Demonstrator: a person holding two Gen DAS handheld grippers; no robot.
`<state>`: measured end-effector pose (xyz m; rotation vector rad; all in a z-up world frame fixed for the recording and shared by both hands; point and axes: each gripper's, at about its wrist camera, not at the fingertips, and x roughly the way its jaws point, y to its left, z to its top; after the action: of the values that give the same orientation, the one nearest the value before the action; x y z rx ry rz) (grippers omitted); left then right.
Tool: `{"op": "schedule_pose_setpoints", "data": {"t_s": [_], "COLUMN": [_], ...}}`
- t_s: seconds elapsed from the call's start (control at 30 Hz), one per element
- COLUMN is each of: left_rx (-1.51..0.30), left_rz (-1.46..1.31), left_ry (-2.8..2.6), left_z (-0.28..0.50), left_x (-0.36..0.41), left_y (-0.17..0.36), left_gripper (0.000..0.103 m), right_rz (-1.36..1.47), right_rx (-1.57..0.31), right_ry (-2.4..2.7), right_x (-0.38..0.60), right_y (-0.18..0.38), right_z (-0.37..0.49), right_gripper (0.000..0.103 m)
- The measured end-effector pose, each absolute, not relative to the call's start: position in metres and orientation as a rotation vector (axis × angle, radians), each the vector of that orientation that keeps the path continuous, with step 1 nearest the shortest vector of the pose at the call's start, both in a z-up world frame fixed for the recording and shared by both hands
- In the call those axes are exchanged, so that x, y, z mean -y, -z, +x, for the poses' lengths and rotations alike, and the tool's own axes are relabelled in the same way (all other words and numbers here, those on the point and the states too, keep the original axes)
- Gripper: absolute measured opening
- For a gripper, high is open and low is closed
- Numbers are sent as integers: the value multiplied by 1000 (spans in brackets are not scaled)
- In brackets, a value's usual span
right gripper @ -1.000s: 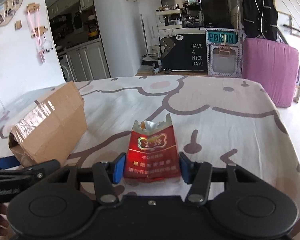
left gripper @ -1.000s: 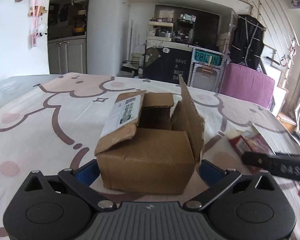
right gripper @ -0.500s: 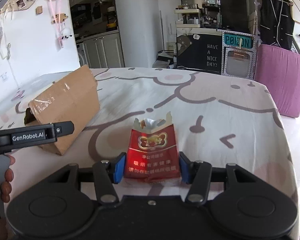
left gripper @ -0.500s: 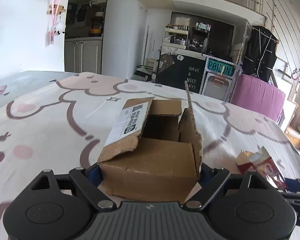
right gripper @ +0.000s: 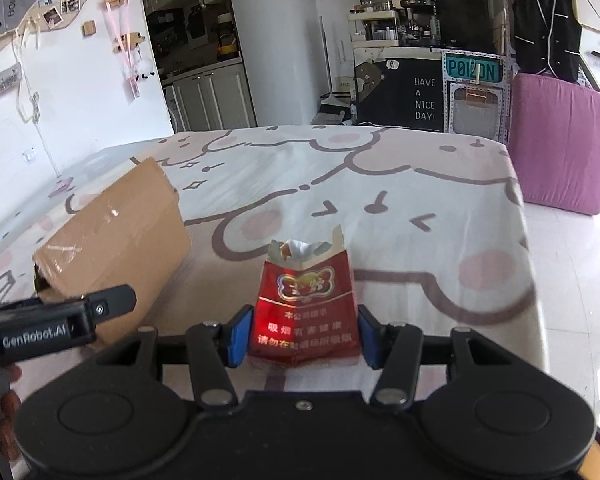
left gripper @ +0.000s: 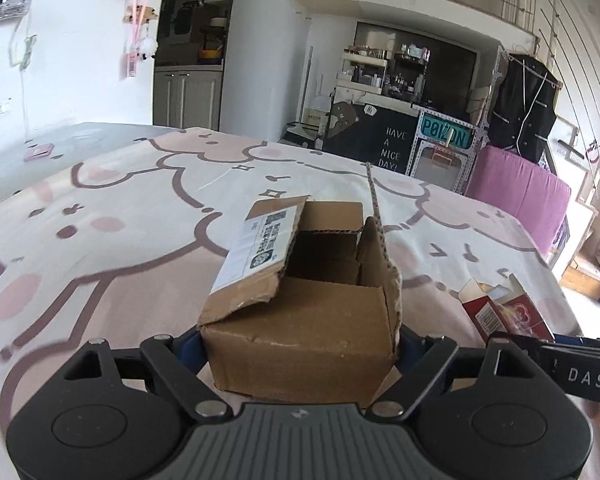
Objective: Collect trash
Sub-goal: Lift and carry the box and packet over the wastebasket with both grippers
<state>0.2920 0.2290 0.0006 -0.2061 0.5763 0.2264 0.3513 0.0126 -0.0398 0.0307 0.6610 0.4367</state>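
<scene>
My left gripper point(left gripper: 298, 346) is shut on a brown cardboard box point(left gripper: 304, 328) with open flaps and a white shipping label, held above the table. My right gripper point(right gripper: 300, 334) is shut on a torn-open red cigarette pack point(right gripper: 306, 312), also lifted off the table. The pack shows at the right of the left wrist view point(left gripper: 504, 312), just right of the box. The box shows at the left of the right wrist view point(right gripper: 116, 248), with the left gripper's body in front of it.
The table wears a white cloth with pink and brown cartoon print point(right gripper: 380, 184); its right edge drops to the floor point(right gripper: 572, 280). A pink cushion point(right gripper: 564, 140) and a black cabinet point(right gripper: 400, 92) stand beyond the far edge.
Both grippers have risen with their loads, so more of the table shows below. The box and the cigarette pack stay held.
</scene>
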Motion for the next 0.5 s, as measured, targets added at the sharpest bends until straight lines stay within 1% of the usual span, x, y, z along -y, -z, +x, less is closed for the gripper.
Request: {"op": "schedule_pose_setpoints", "data": {"t_s": [0.13,0.5], "left_rx": [-560,-533], "left_rz": [-235,-198], "left_ry": [-229,-250], "left_z": [266,212], "left_x": [-218,-188], "left_y": [-10,-44], "left_gripper": [86,86], "right_rz": [48,63], "right_rx": [-652,-589], "right_ry": [-430,-424], "right_x": [4,47], "right_y": [31,2], "right_z": [329,271], "right_gripper": [54,54]}}
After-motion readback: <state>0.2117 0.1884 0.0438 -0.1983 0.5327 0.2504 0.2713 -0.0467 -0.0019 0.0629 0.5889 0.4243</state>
